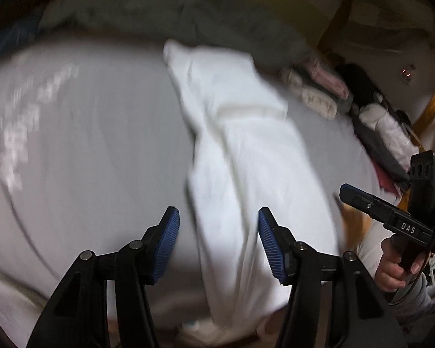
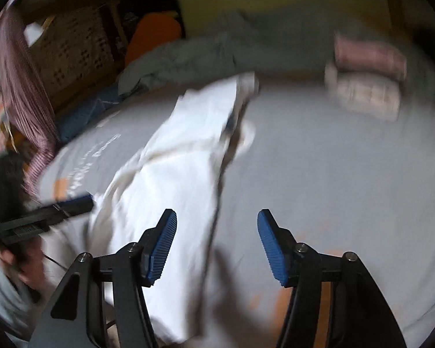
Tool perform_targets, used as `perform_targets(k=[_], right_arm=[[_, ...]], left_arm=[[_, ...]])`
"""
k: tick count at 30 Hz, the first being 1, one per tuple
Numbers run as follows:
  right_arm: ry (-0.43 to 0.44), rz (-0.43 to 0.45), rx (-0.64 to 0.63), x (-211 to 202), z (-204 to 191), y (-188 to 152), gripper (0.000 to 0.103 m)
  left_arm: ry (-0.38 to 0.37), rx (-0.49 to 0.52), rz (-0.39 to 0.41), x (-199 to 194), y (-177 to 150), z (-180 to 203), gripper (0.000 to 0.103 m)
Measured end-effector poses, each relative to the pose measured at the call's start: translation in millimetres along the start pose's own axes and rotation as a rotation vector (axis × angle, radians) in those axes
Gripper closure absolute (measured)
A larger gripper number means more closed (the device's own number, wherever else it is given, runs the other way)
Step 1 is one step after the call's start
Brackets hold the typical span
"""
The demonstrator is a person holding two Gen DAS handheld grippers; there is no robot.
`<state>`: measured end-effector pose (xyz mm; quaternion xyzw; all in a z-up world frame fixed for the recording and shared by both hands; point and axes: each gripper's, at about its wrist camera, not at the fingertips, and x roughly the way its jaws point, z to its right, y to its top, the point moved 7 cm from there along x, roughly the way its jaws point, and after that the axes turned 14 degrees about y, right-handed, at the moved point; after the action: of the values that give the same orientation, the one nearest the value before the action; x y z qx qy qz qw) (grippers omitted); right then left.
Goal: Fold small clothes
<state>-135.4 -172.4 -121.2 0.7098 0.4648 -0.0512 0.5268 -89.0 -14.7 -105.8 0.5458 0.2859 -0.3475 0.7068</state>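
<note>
Centre frame, left wrist view: white garment [image 1: 240, 150] lies in a long crumpled strip on the grey sheet [image 1: 101, 150], running from upper middle down to the bottom edge. My left gripper [image 1: 219, 243] is spread wide, nothing between the pads; the cloth's lower part sits in the gap beneath. Right edge of that frame: my right gripper [image 1: 345, 190] in hand, beside the cloth. Its own view shows the right gripper [image 2: 217, 243] wide open too, garment [image 2: 177, 179] left of centre. Folded bundles [image 2: 365, 87] upper right, grey blanket [image 2: 217, 55] behind. Both views motion-blurred.
</note>
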Motion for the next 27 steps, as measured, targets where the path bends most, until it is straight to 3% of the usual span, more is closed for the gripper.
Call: perform_targets(k=[5, 10, 12, 13, 15, 17, 18, 19, 23, 27], right_arm=[[-0.013, -0.065, -0.017, 5.2, -5.5, -45.2, 0.043], [0.008, -0.103, 0.011, 11.4, -12.9, -63.5, 0.043], [0.021, -0.114, 0.026, 13.3, -14.4, -70.0, 0.044], [0.021, -0.126, 0.026, 15.2, -16.0, -72.3, 0.045], [0.037, -0.158, 0.014, 20.3, -20.4, -79.1, 0.068], [0.041, -0.156, 0.0, 20.4, -25.2, -82.2, 0.08], [0.038, -0.146, -0.015, 18.8, -28.0, -81.0, 0.09], [0.04, -0.135, -0.018, 17.0, -29.6, -79.1, 0.091], [0.078, -0.053, -0.024, 2.6, -39.6, -55.8, 0.093], [0.121, 0.061, -0.06, -18.7, -53.4, -3.1, 0.093]], left_arm=[[-0.071, -0.024, -0.11, 5.7, -48.1, 6.5, 0.048], [-0.117, -0.03, -0.147, 7.5, -60.6, 12.5, 0.05], [-0.118, -0.038, -0.149, 8.4, -59.2, 13.3, 0.078], [-0.123, -0.04, -0.151, 8.0, -58.2, 14.0, 0.08], [-0.114, -0.032, -0.14, 5.1, -57.6, 16.0, 0.087], [-0.107, -0.036, -0.126, -0.7, -56.5, 16.6, 0.089], [-0.109, -0.045, -0.12, -3.0, -54.5, 17.1, 0.089], [-0.112, -0.058, -0.114, -7.0, -51.5, 17.3, 0.09], [-0.139, -0.097, -0.05, -32.6, -26.0, 18.3, 0.09], [-0.131, -0.083, 0.074, -66.7, 28.5, 25.5, 0.09]])
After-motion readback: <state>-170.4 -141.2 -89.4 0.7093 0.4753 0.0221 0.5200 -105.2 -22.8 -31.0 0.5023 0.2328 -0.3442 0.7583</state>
